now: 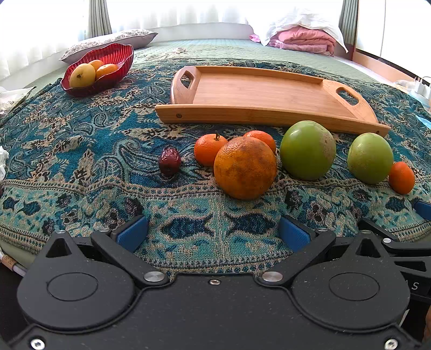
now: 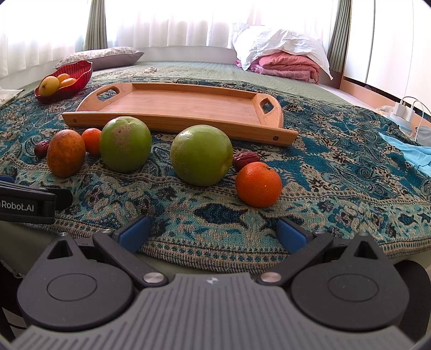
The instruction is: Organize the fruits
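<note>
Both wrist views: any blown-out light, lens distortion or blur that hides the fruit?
Left wrist: curtains blown out white, wooden tray bowed by fisheye, large orange sharp. Right wrist: same window glare, green fruit evenly lit, no motion blur.

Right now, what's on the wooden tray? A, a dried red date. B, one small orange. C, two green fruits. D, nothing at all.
D: the wooden tray shows only bare boards in both views, while the green fruits, the small orange and the date all lie on the patterned cloth in front of it.
</note>
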### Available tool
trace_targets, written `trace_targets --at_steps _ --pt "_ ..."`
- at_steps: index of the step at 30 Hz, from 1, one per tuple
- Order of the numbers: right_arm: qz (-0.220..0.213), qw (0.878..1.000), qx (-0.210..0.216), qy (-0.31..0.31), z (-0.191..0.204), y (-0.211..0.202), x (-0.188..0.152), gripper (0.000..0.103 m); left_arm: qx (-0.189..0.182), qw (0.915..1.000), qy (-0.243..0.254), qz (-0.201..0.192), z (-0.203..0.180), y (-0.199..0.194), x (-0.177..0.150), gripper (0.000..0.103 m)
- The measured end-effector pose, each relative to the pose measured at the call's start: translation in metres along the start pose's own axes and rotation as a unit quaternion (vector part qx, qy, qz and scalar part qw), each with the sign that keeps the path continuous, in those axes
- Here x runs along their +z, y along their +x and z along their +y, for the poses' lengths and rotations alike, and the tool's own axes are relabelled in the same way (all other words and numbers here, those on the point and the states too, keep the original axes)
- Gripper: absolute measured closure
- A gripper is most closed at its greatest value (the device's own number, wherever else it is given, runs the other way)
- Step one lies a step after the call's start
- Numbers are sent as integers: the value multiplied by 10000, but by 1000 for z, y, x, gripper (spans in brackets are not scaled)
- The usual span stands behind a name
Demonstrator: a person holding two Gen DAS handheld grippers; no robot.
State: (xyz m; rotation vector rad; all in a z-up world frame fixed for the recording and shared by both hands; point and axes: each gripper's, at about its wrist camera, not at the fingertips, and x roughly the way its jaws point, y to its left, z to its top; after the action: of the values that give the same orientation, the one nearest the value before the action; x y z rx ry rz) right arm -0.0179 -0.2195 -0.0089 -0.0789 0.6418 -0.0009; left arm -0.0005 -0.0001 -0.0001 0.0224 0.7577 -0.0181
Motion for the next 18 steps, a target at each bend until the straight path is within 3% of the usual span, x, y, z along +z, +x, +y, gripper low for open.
trace_targets --at_steps 18 --pt "-105 9999 41 47 -2 -3 -3 0 75 10000 16 -53 1 5 0 0"
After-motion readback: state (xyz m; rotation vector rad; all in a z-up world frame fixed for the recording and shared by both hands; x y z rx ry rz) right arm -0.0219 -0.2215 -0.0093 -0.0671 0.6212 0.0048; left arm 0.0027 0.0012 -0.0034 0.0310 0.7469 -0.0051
